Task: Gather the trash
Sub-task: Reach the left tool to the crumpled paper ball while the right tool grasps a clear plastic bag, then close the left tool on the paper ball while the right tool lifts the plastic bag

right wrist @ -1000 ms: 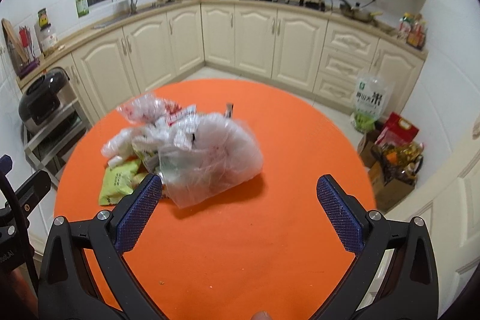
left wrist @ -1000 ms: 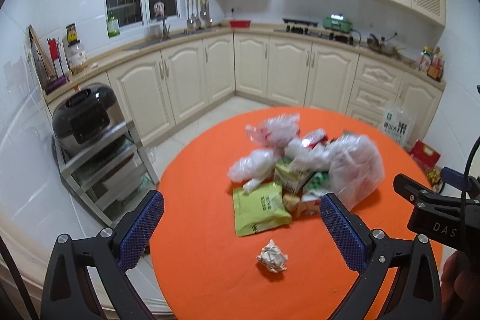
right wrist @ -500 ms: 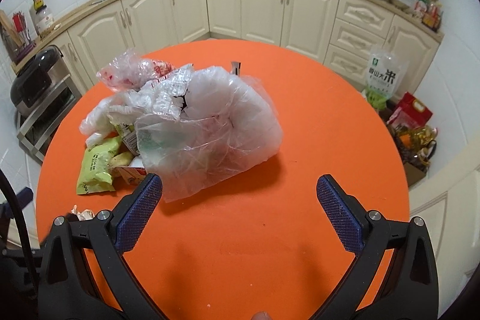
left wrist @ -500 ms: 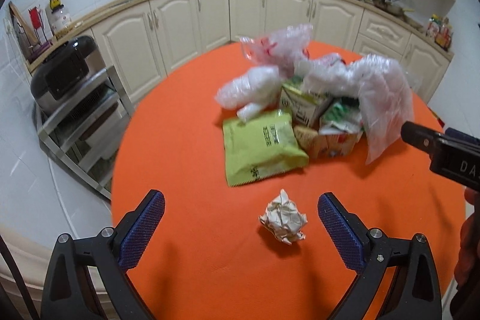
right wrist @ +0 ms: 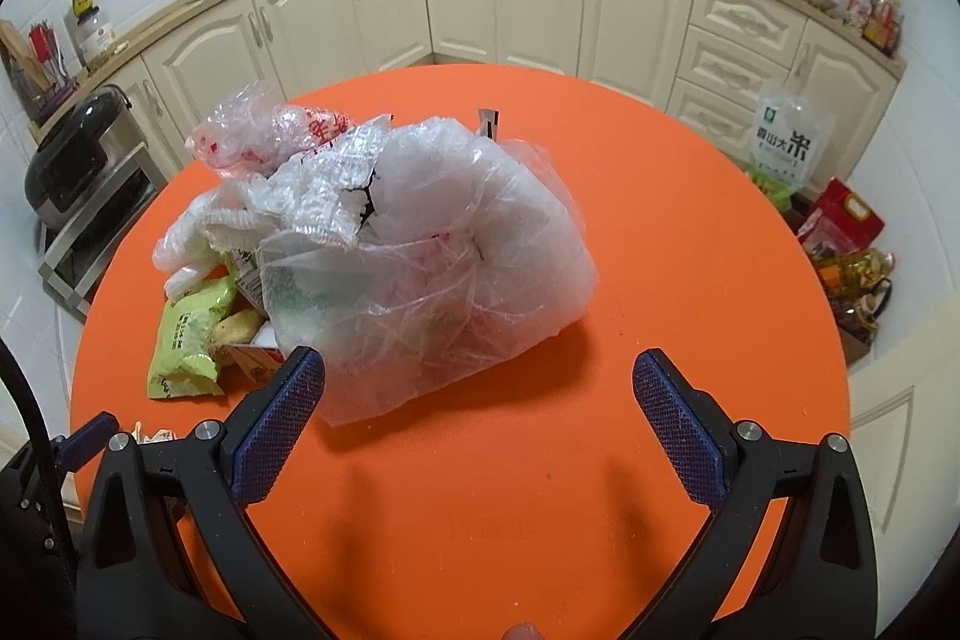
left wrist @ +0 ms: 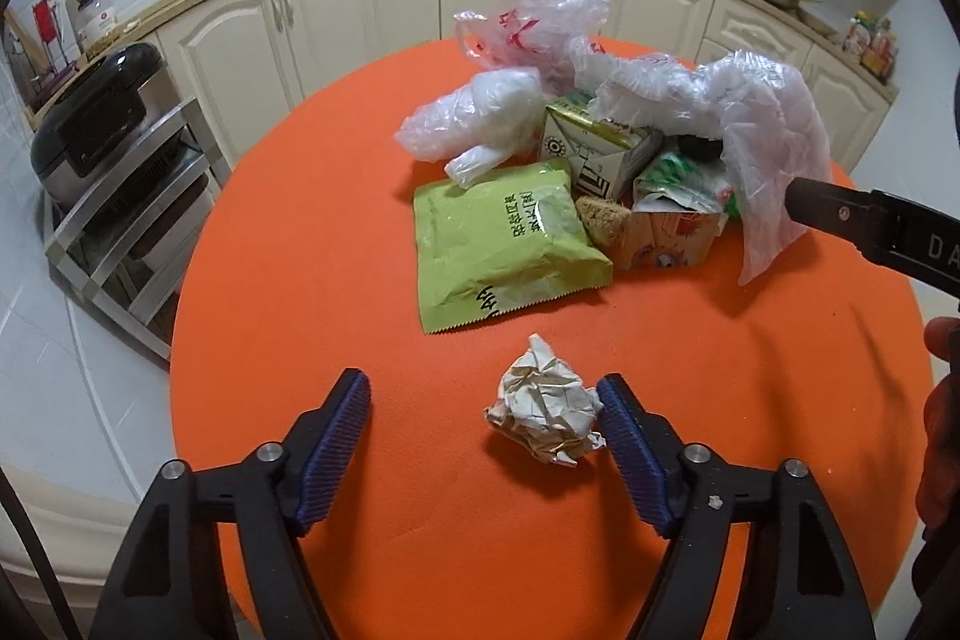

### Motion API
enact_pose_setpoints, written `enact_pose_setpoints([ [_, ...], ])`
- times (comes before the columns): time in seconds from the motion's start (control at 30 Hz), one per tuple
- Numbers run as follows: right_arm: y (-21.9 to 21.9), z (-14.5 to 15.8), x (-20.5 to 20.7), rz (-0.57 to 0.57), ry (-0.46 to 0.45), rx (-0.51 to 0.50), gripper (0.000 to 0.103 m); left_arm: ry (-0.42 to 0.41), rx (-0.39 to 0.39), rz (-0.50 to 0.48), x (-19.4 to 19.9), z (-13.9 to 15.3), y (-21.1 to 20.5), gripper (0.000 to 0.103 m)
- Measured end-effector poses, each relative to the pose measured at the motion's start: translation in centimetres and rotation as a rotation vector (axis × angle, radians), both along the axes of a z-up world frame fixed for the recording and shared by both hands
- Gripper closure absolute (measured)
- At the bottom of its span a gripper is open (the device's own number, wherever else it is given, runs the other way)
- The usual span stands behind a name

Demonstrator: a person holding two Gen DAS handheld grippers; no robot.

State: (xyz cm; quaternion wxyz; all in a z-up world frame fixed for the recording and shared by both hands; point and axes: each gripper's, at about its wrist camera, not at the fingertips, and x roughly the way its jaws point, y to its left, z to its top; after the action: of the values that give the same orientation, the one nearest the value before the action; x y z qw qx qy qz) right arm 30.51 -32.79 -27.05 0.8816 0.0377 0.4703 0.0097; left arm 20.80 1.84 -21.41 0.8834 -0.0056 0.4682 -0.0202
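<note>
At the right edge of the left wrist view, the black arm of the other gripper [left wrist: 888, 235] carries white letters "DA" (cut off by the frame). In the right wrist view, right of centre, a clear rice sack [right wrist: 786, 142] bears a large black "米". Korean print on the flat green snack packet [left wrist: 504, 244] is too small to read.

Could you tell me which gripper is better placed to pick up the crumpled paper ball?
Left gripper: its closing jaws already straddle the paper ball. The right gripper hangs open by the plastic bag.
</note>
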Motion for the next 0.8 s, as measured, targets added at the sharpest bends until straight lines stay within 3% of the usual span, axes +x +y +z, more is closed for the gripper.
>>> enact_pose_setpoints([
  [0.23, 0.3, -0.2, 1.7, 0.028, -0.008, 0.038, 0.0, -0.009, 0.002, -0.018, 0.7, 0.0, -0.3, 0.032],
  [0.3, 0.6, -0.4, 2.4, 0.036, -0.005, 0.047, 0.0, -0.004, -0.004, -0.025, 1.0, -0.2, -0.4, 0.05],
  [0.37, 0.7, -0.9, 3.2, 0.042, 0.004, 0.065, 0.002, -0.011, 0.005, -0.025, 1.0, -0.2, -0.5, 0.057],
  [0.43, 0.6, -1.4, 3.8, 0.04, 0.012, 0.066, 0.01, -0.015, -0.003, -0.037, 0.8, -0.1, -0.5, 0.064],
  [0.47, 0.4, -1.5, 3.9, 0.04, 0.009, 0.06, 0.019, -0.018, -0.01, -0.04, 0.7, -0.1, -0.4, 0.071],
  [0.5, 0.2, -1.6, 4.0, 0.045, 0.007, 0.067, 0.028, -0.02, -0.014, -0.038, 0.6, 0.0, -0.2, 0.072],
  [0.7, -2.5, -1.9, 3.5, 0.048, -0.006, 0.131, 0.053, -0.032, -0.039, -0.033, -0.4, 0.2, 0.4, 0.073],
  [0.8, -3.9, -1.8, 2.7, 0.036, -0.019, 0.168, 0.059, -0.048, -0.042, -0.027, -1.0, 0.7, 0.5, 0.073],
])
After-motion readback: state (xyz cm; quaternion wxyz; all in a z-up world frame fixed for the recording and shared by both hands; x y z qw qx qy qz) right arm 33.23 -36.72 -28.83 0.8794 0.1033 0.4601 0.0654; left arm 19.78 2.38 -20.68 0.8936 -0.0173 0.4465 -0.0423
